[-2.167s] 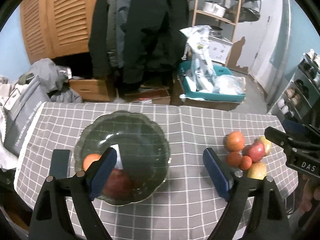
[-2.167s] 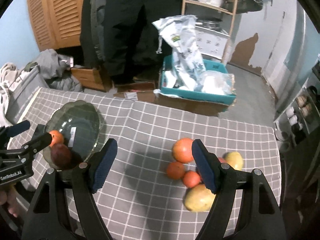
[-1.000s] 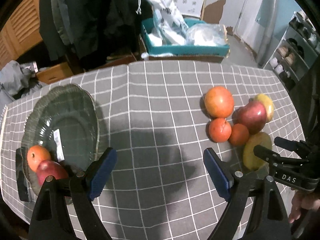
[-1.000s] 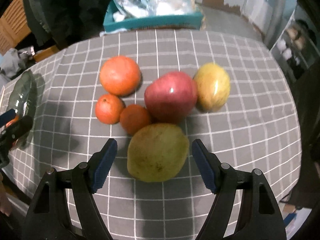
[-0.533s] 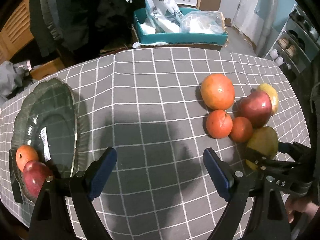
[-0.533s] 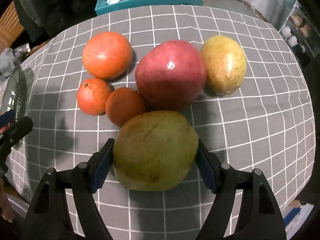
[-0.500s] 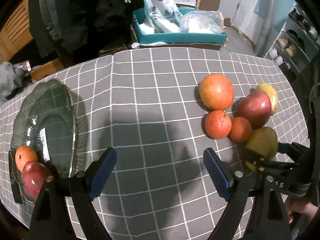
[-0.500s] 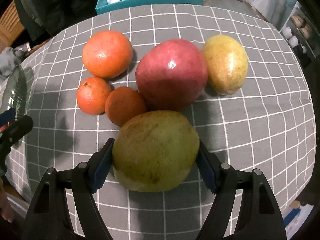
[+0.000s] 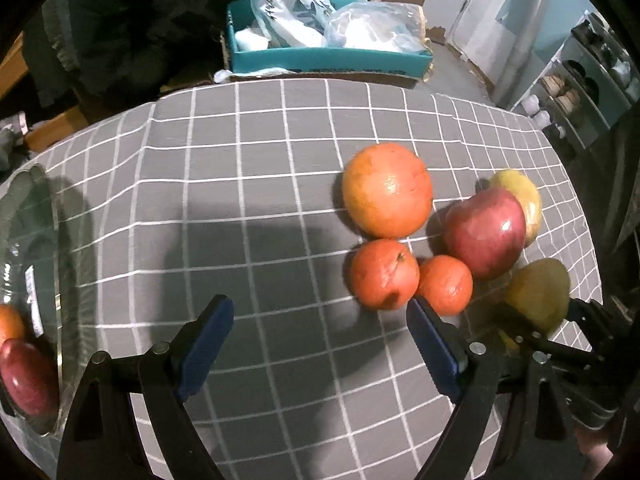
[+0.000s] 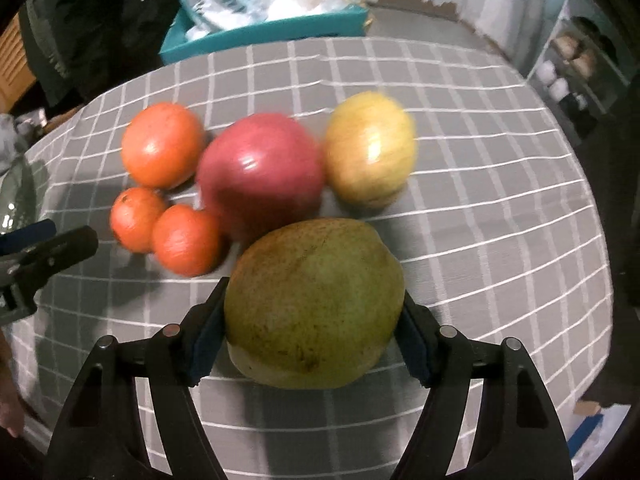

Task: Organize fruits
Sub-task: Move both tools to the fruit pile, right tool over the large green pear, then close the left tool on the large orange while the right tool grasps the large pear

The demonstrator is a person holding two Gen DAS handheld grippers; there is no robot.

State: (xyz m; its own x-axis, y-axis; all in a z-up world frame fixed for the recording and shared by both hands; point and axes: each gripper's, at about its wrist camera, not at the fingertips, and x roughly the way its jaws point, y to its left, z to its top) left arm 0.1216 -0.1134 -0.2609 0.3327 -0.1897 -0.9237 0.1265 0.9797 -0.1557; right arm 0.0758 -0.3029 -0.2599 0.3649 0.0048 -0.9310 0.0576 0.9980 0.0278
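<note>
On the grey checked cloth lies a fruit pile: a big orange [image 9: 387, 190], two small oranges [image 9: 384, 274], a red apple [image 9: 484, 234] and a yellow apple [image 10: 370, 148]. My right gripper [image 10: 312, 320] has a large green-yellow fruit [image 10: 314, 304] between its jaws; they are closing and both pads touch its sides. My left gripper [image 9: 318, 308] hangs open over bare cloth, its right finger just below the small oranges. At the far left, a glass bowl [image 9: 36, 216] holds an orange [image 9: 8, 324] and a red apple [image 9: 26, 376].
A teal box [image 9: 328, 56] stuffed with plastic bags stands beyond the table's far edge. Dark coats hang at the back left, and a shoe rack [image 9: 580, 80] stands at the right. The pile sits near the table's right edge.
My right gripper came down around the green-yellow fruit and closed onto it. My left gripper moved right and down toward the pile, so the bowl slid to the view's left edge.
</note>
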